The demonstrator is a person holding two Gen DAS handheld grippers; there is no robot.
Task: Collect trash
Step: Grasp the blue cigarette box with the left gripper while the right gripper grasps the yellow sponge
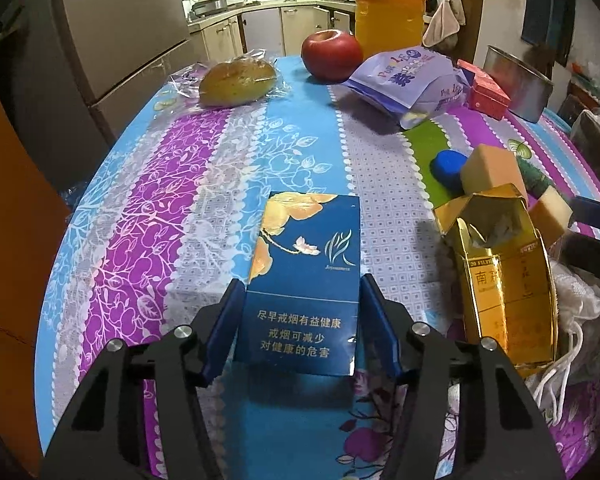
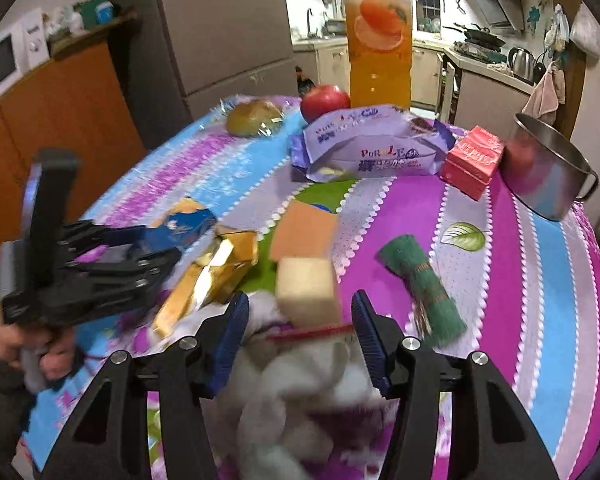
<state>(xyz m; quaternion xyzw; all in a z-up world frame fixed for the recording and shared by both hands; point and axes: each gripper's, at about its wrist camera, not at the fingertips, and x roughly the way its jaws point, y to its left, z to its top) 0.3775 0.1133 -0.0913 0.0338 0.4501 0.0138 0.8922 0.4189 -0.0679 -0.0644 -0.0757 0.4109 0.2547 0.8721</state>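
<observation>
Blue-padded fingers (image 1: 228,332) of your left gripper (image 1: 300,320) are sitting nearest the lens, closing on the long sides of a blue cigarette pack (image 1: 304,276); the pads are lying against its edges.

Item one, blue cigarette pack: flat, dark blue, yellow flowers printed at the far end, white and gold lettering at the near end. It is lying face up on the striped floral tablecloth (image 1: 148,216), near the front edge of the table, its near half between your left fingers.

Item two, gold cigarette pack (image 1: 504,276): crumpled, lid torn open, lying just to the right of the blue pack. In the right wrist view it (image 2: 208,280) is sitting between the left gripper and the foam blocks.

Item three, white cloth bundle (image 2: 300,392): soft, pale, blurred, lying under your right gripper (image 2: 300,340). The right jaws are standing apart over it, and whether the pads are touching it you cannot tell.

Item four, foam blocks (image 2: 306,292): one pale yellow, one orange behind it, just beyond the right fingertips.

Further back: a rolled green cloth (image 2: 424,296), a purple snack bag (image 2: 372,152), a red box (image 2: 472,160), a steel mug (image 2: 548,172), an apple (image 2: 325,101), wrapped bread (image 2: 254,118) and an orange drink bottle (image 2: 380,40).

Your left hand (image 2: 24,344) is gripping the left handle at the table's near edge, tool angling downward.
</observation>
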